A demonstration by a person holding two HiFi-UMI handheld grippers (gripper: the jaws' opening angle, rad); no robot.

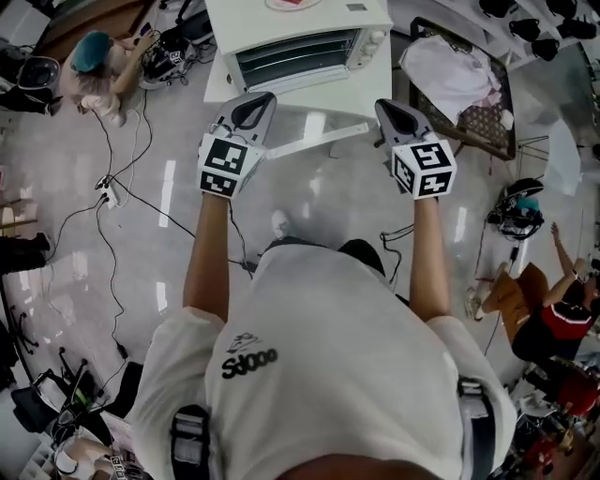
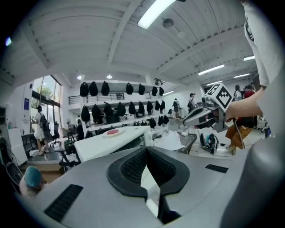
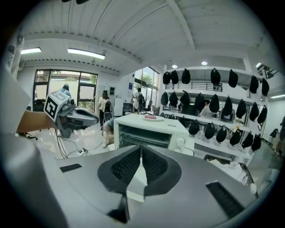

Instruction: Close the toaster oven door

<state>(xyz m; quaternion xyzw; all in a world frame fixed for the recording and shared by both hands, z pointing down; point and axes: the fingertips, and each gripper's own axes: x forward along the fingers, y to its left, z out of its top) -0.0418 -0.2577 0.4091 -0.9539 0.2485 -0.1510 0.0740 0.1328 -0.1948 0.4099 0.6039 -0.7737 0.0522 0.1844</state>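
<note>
You hold 2 grippers, the left gripper (image 1: 268, 97) and right gripper (image 1: 382, 104), each with jaws together and empty, near the oven's (image 1: 300, 26) open door (image 1: 314, 127).

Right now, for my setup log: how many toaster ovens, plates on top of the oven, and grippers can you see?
toaster oven: 1
plate: 1
grippers: 2 (left gripper, right gripper)
Total: 4
</note>
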